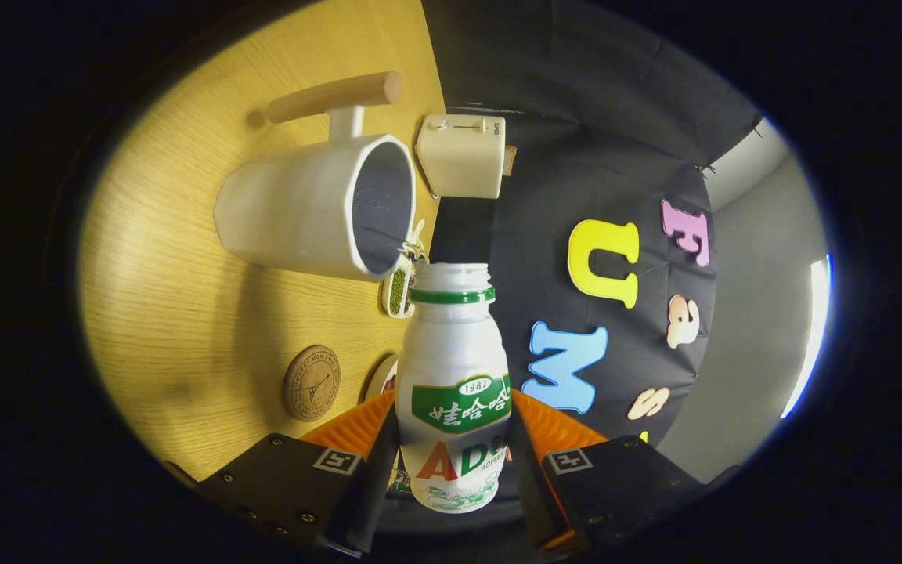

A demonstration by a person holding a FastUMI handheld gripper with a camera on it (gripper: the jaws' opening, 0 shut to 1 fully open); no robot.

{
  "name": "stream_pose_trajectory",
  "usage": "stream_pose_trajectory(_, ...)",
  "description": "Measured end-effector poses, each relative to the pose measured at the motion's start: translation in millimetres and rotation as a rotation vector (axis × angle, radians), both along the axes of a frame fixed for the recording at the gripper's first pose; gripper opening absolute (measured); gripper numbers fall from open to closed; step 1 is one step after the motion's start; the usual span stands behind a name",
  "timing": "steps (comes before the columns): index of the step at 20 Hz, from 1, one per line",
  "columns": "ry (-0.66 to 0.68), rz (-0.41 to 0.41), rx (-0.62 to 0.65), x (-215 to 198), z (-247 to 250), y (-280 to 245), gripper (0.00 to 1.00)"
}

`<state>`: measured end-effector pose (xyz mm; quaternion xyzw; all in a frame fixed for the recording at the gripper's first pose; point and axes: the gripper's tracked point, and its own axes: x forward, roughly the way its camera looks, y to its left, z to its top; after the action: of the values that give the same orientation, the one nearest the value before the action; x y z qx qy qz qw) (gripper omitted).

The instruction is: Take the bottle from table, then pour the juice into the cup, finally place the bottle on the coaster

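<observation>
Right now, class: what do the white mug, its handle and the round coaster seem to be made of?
White mug: probably glazed ceramic, smooth with a soft sheen. Its rod handle: looks like pale unfinished wood, matte. Round brown coaster: likely wood or cork, with an engraved pattern. The hand-held gripper is shut on the white plastic bottle.

The gripper [451,454] has both fingers pressed on the sides of a white bottle [452,376] — cap off, green ring at its neck, open mouth pointing toward the rim of a white cup [302,207] with a wooden handle. The view is rolled, so the wooden table [161,313] stands on edge. A round coaster [311,383] lies on it near the fingers — a small cream toaster [463,155] sits beyond the cup
</observation>
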<state>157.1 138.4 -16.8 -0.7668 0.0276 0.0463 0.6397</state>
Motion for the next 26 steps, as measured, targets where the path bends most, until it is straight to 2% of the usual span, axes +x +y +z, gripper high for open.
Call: stream_pose_trajectory(26,-0.020,0.038,-0.112,-3.3,3.0,5.9,0.71)
